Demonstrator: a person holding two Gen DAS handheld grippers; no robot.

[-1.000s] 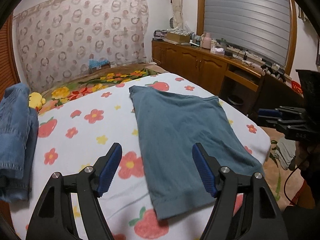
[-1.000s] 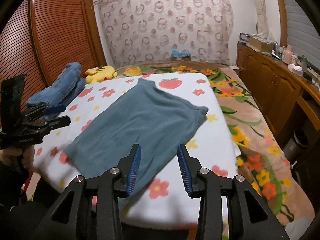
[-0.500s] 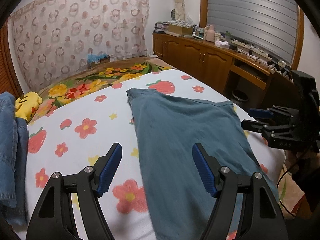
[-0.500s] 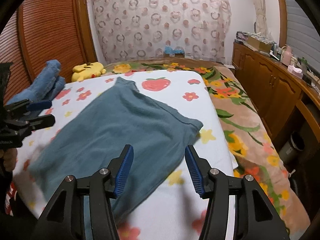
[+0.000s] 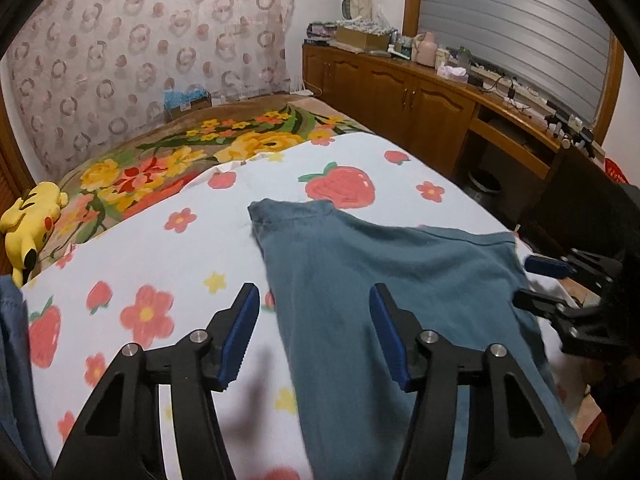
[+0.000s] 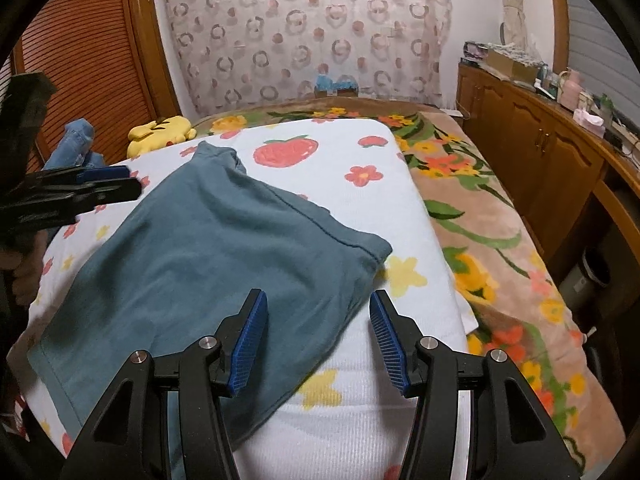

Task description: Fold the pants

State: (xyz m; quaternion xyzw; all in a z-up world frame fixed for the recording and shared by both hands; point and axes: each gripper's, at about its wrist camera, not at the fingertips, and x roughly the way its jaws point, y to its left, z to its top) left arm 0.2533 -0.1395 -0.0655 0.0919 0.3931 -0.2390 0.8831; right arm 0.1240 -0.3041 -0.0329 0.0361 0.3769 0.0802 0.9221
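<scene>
Teal-blue pants lie folded flat on a white strawberry-and-flower sheet; they also show in the right wrist view. My left gripper is open and empty, just above the pants' left edge. My right gripper is open and empty, above the pants' near right corner. Each gripper shows in the other's view: the right gripper at the pants' right edge, the left gripper at their far left side.
A folded denim garment and a yellow plush toy lie at the bed's left side. A floral blanket covers the bed's right and far parts. A wooden cabinet with clutter runs along the right wall.
Both grippers have moved forward and lower toward the pants. The right gripper's jaws have opened wider. The pants have not moved.
</scene>
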